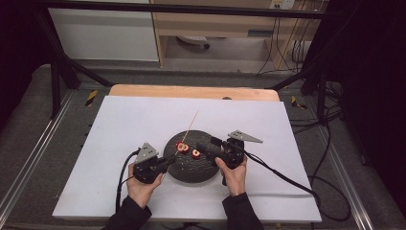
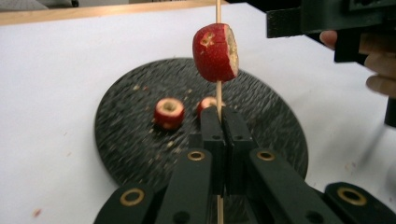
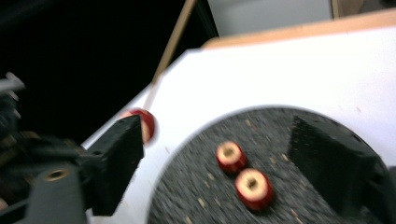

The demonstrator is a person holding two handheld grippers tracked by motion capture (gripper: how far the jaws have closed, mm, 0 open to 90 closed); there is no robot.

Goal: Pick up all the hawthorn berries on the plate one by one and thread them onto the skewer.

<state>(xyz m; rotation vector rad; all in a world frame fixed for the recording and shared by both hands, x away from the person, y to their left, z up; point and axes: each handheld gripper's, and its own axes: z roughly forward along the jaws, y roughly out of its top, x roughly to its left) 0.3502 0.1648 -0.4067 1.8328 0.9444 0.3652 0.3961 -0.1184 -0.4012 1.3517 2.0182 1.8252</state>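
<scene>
Round black plate (image 1: 189, 171) sits on a white sheet (image 1: 119, 129) near the person's edge of the table; all places taken from it. Left gripper (image 2: 218, 122) at the plate's near-left rim, jaws pressed together and pinching a thin wooden skewer (image 2: 217, 9), which rises past the jaws over the plate. One red fruit piece (image 2: 215, 52) threaded on the skewer, held up above the plate's surface, cut face pale and rough. Two more fruit pieces on the plate near its middle: one (image 2: 169, 112) cored, lying free, another (image 2: 206, 103) just beside it, partly hidden behind the skewer. Crumbs scattered on the plate. Right gripper (image 3: 219, 163) over the plate's right side, jaws spread wide, nothing between them, the two loose pieces below the gap. Right gripper view blurred
</scene>
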